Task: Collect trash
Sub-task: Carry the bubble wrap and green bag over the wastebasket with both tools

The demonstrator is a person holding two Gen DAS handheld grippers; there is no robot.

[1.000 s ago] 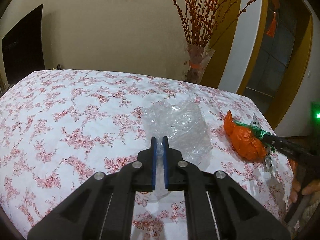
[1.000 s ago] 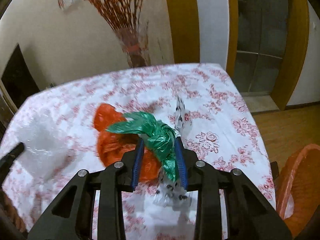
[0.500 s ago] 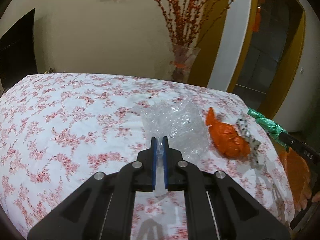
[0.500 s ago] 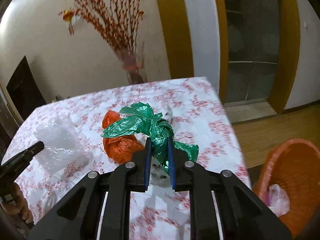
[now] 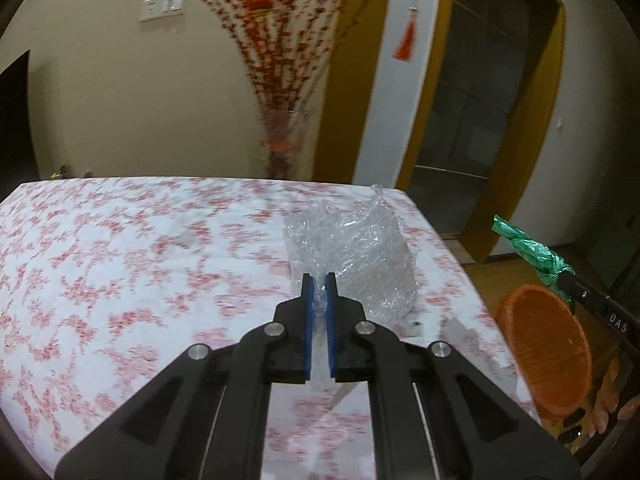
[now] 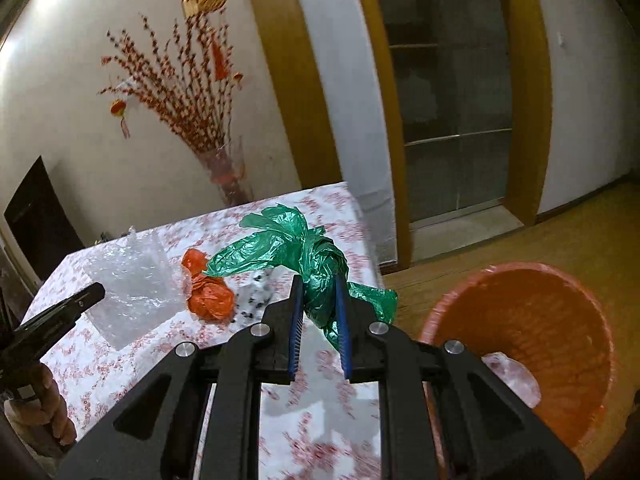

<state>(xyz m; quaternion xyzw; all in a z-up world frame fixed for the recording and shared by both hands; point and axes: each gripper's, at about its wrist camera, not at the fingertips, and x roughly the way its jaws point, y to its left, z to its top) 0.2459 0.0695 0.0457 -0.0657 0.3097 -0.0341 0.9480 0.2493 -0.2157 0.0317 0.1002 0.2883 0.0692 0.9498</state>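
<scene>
Trash in hand first: green plastic bag (image 6: 316,276), twisted into a knot, pinched between the right gripper (image 6: 319,300) pads, fingers closed to a narrow gap on the knot. It's lifted clear of the table (image 6: 320,432), near the table's right edge, w/ the orange bin (image 6: 532,320) down on the floor just right of that edge. Left gripper (image 5: 319,296) is nearly shut on a thin edge of the clear bubble-wrap sheet (image 5: 352,256), which hangs above the table towards its far right corner.

Handling, my guess: both v. light, soft, floppy, slippery film. They'll sag and flutter, not fragile. Knot is the best hold on the bag; loose tails give no purchase. Bubble wrap held by a thin margin could slip out if jerked.

Other stuff on the table: crumpled orange bag (image 6: 208,296) left of the green one, and touching it a small black-and-white spotted wrapper (image 6: 256,300); both not yet collected. Bin already has a pale scrap (image 6: 508,376) inside. Vase of red branches (image 6: 224,176) stands behind the table's far edge, well apart. Nothing between bag and bin mouth; only the table edge to clear.
</scene>
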